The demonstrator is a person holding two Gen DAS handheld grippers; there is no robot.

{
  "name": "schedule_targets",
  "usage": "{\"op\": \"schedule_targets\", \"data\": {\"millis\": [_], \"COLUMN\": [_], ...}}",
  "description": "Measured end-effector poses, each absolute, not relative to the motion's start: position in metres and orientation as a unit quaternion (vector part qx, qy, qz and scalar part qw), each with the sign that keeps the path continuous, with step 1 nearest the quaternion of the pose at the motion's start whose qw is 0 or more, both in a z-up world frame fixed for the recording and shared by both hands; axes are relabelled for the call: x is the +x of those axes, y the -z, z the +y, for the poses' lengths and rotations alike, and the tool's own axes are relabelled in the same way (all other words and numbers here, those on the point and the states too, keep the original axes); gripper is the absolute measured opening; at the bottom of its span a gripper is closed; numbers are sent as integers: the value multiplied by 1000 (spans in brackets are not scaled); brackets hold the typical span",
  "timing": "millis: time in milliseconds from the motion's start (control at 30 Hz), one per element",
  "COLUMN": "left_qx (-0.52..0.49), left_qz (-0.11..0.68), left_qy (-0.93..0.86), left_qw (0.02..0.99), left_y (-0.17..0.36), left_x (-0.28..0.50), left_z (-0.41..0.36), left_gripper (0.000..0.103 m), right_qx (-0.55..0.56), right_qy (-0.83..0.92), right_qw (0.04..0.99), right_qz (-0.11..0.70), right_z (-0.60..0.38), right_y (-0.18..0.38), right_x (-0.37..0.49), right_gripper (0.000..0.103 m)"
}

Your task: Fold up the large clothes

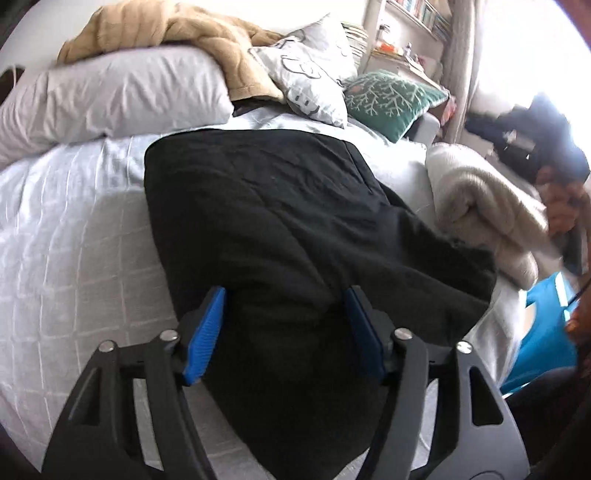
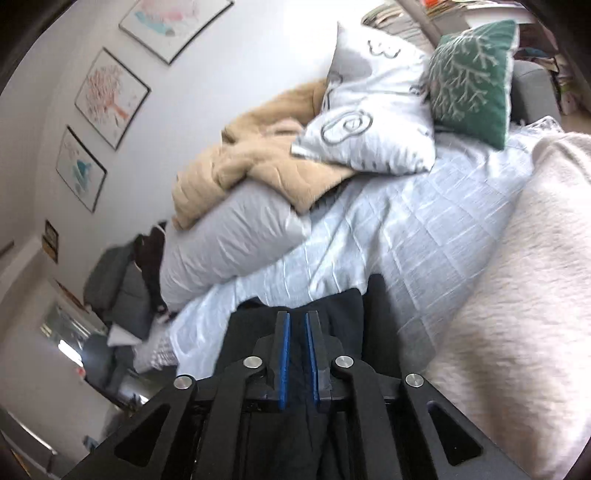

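A large black garment lies spread on the pale blue quilted bed, folded over at its far edge. My left gripper hovers open over its near end, and cloth fills the wide gap between the blue pads without being pinched. In the right wrist view my right gripper is nearly closed, its pads a narrow slit apart with black cloth caught in it and hanging below. That gripper appears blurred at the far right of the left view, with a hand on it.
A grey pillow, tan blanket, patterned white cushion and green cushion crowd the head of the bed. A cream blanket lies along the right edge, and a blue container stands beside the bed. Framed pictures hang on the wall.
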State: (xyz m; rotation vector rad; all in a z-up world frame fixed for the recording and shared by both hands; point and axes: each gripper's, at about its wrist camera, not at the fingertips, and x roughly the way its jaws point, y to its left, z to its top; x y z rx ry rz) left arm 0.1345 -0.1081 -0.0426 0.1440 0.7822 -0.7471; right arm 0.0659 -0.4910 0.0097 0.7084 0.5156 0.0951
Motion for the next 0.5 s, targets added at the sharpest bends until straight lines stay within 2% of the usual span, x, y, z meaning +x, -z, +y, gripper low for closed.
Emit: {"op": "schedule_targets", "data": {"millis": [33, 100, 133, 267, 500], "left_qx": [76, 82, 82, 81, 85], "left_qz": [370, 368, 369, 372, 372], "left_qy": [353, 351, 350, 347, 347], "left_qw": [856, 857, 857, 857, 857], "left_y": [43, 45, 45, 46, 47], "left_x": [132, 133, 133, 134, 134], "left_z": [-112, -113, -113, -109, -110], "left_gripper": [69, 69, 69, 69, 69], "right_qx": [349, 349, 346, 300, 266], "right_qy": [-53, -71, -74, -62, -36], "right_qw": [901, 893, 889, 873, 846], "right_qz": [252, 273, 292, 380, 461], "right_z": [-492, -485, -479, -451, -429], "right_y": [-10, -5, 0, 30, 76], "right_x": [62, 62, 66, 92, 126], "right_gripper": [22, 50, 55, 57, 62]}}
